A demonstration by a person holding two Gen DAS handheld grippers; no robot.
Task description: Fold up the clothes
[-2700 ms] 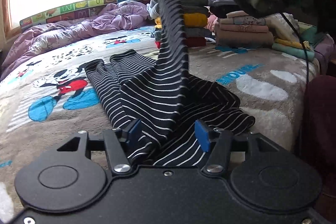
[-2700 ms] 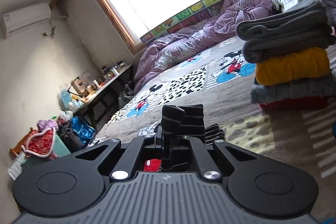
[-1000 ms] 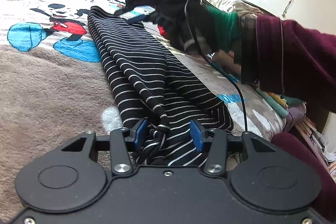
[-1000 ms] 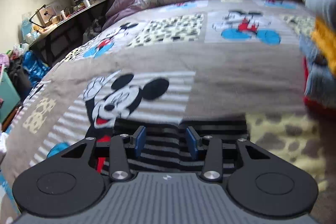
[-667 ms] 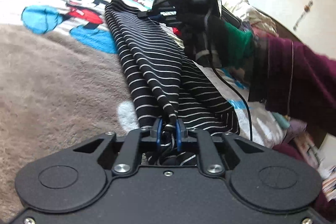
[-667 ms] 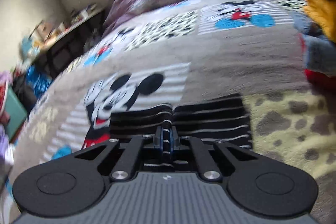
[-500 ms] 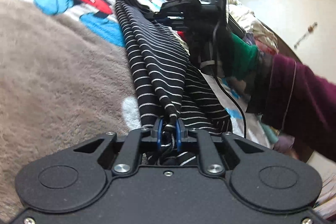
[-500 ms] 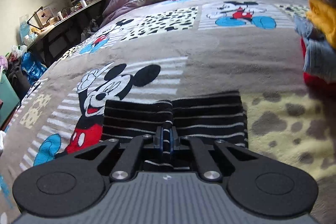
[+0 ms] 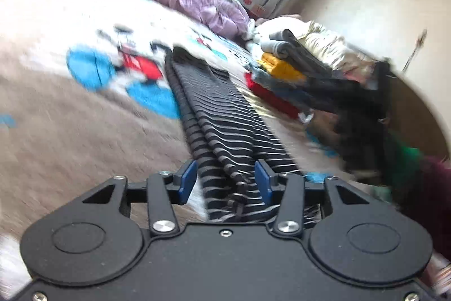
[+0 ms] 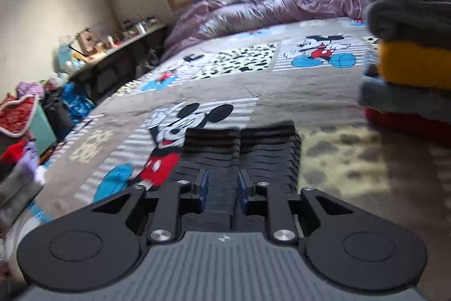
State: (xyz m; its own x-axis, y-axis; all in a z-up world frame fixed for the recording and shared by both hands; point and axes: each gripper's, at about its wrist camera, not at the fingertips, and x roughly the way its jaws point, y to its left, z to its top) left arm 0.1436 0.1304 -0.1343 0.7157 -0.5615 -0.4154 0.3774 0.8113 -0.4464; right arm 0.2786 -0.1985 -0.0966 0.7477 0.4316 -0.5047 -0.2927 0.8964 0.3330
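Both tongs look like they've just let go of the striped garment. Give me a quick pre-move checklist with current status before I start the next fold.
1. Left tongs open: ok, blue pads spread apart with fabric between them.
2. Right tongs open: ok, the pads have a gap, though narrower.
3. Striped garment lying in a long strip on the blanket: ok.
4. Garment free of the pads: cannot tell, a bunched seam sits between the left pads.
5. Far end edges aligned: ok, two halves lie side by side.
6. Folded stack apart from the garment: ok, blanket shows between them.
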